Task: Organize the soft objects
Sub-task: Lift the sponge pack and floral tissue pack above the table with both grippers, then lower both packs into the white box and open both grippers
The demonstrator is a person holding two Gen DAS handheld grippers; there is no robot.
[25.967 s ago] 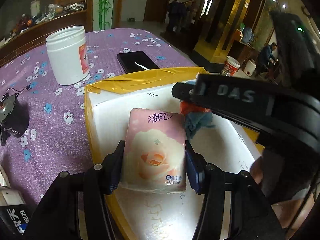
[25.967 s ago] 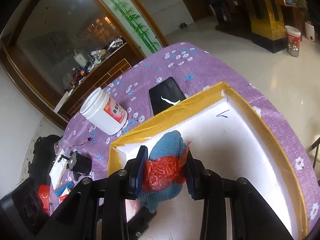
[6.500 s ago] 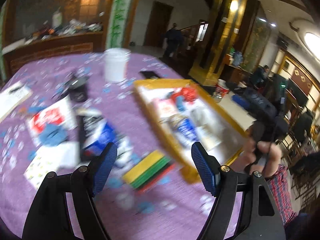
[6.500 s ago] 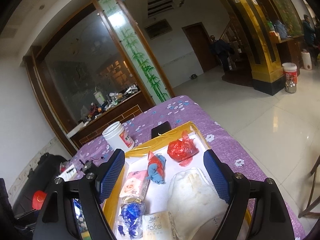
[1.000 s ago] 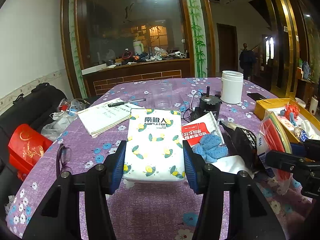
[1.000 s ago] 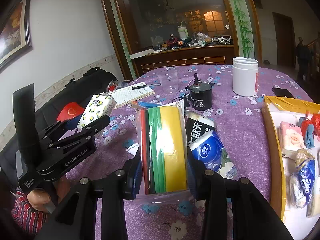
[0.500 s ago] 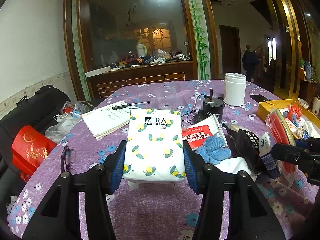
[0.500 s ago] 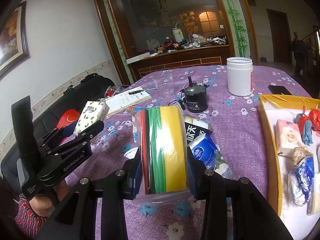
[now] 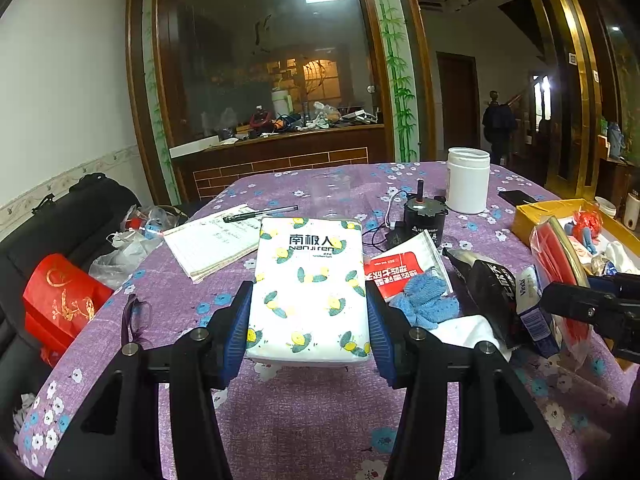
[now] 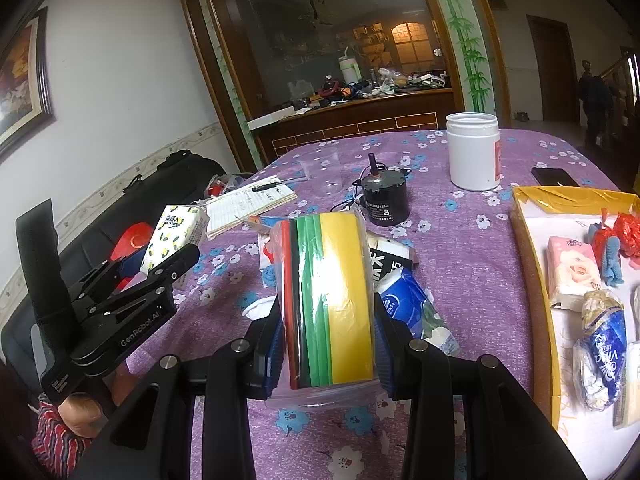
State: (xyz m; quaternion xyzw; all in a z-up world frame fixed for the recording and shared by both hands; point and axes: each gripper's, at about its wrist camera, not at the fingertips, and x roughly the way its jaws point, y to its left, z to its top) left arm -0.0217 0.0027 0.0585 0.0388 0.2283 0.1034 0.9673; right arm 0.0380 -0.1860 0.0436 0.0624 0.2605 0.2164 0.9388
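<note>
My left gripper (image 9: pixel 308 332) is shut on a white tissue pack with lemon print (image 9: pixel 308 284) and holds it above the purple flowered tablecloth. It also shows in the right wrist view (image 10: pixel 176 236) at the left. My right gripper (image 10: pixel 326 344) is shut on a clear bag of red, green and yellow foam sheets (image 10: pixel 330 300), held above the table. The yellow-rimmed white tray (image 10: pixel 532 272) at the right holds a pink tissue pack (image 10: pixel 570 268), a blue knit cloth (image 10: pixel 612 260), a red bag and a blue tissue pack (image 10: pixel 602 344).
On the table lie a blue knit cloth (image 9: pixel 426 298), a red-white packet (image 9: pixel 400 268), a black packet (image 9: pixel 490 284), a blue tissue roll pack (image 10: pixel 408 304), a black motor (image 10: pixel 382 198), a white jar (image 10: pixel 474 156), a notebook with pen (image 9: pixel 216 240), a phone (image 10: pixel 554 176) and glasses (image 9: pixel 134 320).
Both grippers have risen slightly with their loads still held. The views show the table from a little higher and farther back.
</note>
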